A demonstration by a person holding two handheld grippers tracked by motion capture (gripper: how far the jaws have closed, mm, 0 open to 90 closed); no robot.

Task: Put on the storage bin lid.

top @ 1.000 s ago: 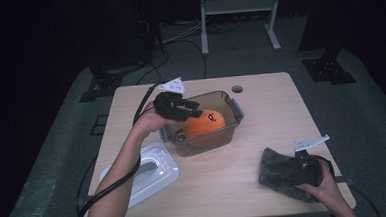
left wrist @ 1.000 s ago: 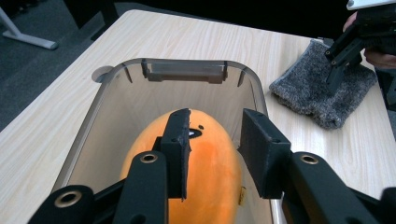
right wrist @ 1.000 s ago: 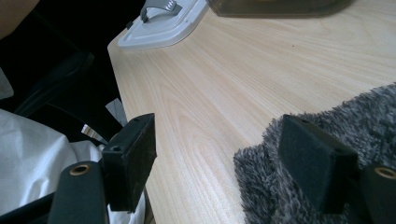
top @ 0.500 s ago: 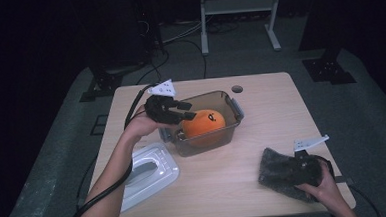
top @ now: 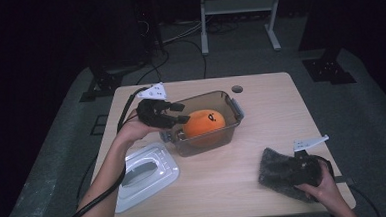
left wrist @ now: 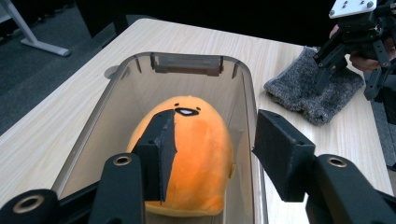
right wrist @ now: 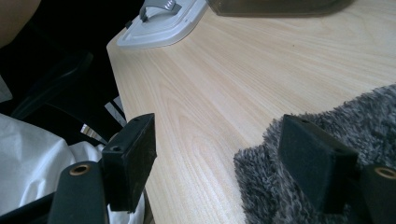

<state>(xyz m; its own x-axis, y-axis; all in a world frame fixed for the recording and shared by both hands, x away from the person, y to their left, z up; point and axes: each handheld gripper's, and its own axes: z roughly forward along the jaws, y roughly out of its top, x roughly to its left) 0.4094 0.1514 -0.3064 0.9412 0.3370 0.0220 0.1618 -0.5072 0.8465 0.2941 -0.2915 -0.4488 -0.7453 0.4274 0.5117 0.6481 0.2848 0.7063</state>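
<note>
One orange egg-shaped plush toy (left wrist: 187, 154) inside one clear smoky plastic tub (top: 231, 106), just beyond the left gripper (left wrist: 212, 161), fingers (left wrist: 161, 154) just been opening, half apart, holding nothing; right gripper (right wrist: 224, 163) fingers wide, one finger over one grey fuzzy cloth (right wrist: 327, 140); one white lid (top: 144, 173) on the counter (top: 271, 114)

My left gripper (left wrist: 212, 158) blocks the near end of the plush (left wrist: 187, 158), its one jaw across the orange side. The bin (left wrist: 243, 93) runs off the bottom edge behind my jaws. By my right gripper (right wrist: 219, 163), the cloth (right wrist: 327, 140) is cut off at right and bottom, the lid (right wrist: 159, 23) cropped at the top. The mark on the plush, seen from above, is too small to read.
</note>
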